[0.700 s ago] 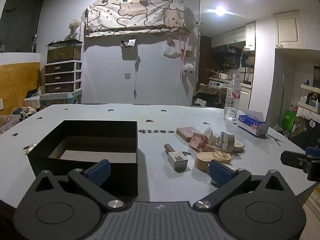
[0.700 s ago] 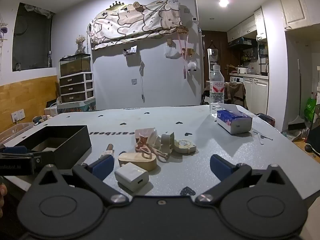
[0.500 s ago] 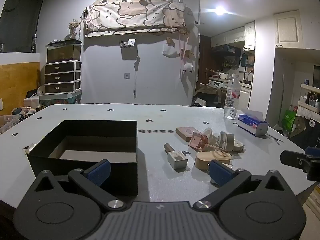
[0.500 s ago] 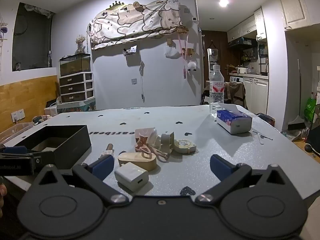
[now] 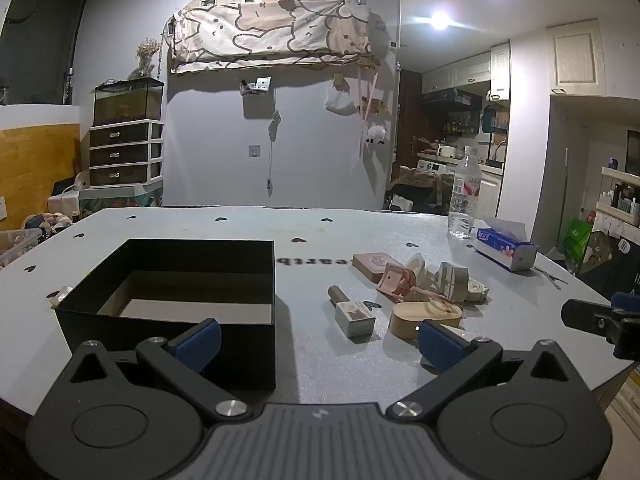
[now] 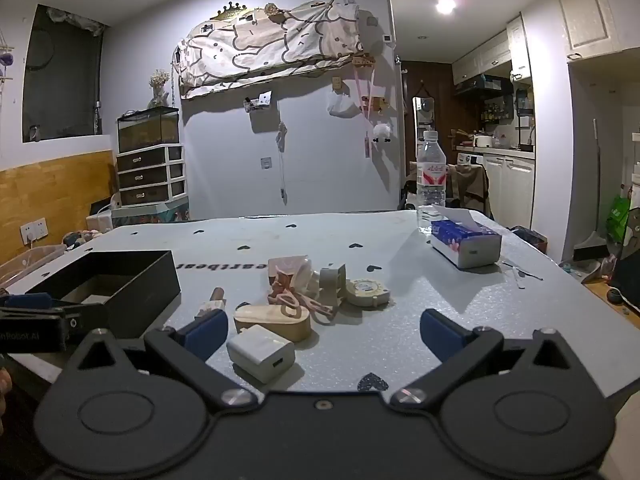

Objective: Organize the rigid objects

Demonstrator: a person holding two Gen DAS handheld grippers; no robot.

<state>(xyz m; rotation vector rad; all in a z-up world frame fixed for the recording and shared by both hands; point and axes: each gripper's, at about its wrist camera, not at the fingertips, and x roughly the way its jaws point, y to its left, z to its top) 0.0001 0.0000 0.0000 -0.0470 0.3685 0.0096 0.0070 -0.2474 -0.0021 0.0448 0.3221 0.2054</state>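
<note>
An open black box point(image 5: 176, 280) stands on the grey table, left of a cluster of small items; it also shows in the right wrist view point(image 6: 120, 280). The cluster holds a wooden oval box point(image 6: 272, 322), a white charger cube point(image 6: 262, 352), pink scissors point(image 6: 300, 302), a tape roll point(image 6: 366, 292), a grey holder point(image 6: 332, 282) and a small bottle point(image 5: 350, 312). My left gripper point(image 5: 318, 346) is open and empty at the near edge, in front of the black box. My right gripper point(image 6: 324, 334) is open and empty, just behind the charger cube.
A tissue box point(image 6: 466, 242) and a water bottle point(image 6: 431, 182) stand at the far right of the table point(image 6: 400, 332). A pink flat case point(image 5: 374, 266) lies behind the cluster. Drawers and a wall lie beyond the table's far edge.
</note>
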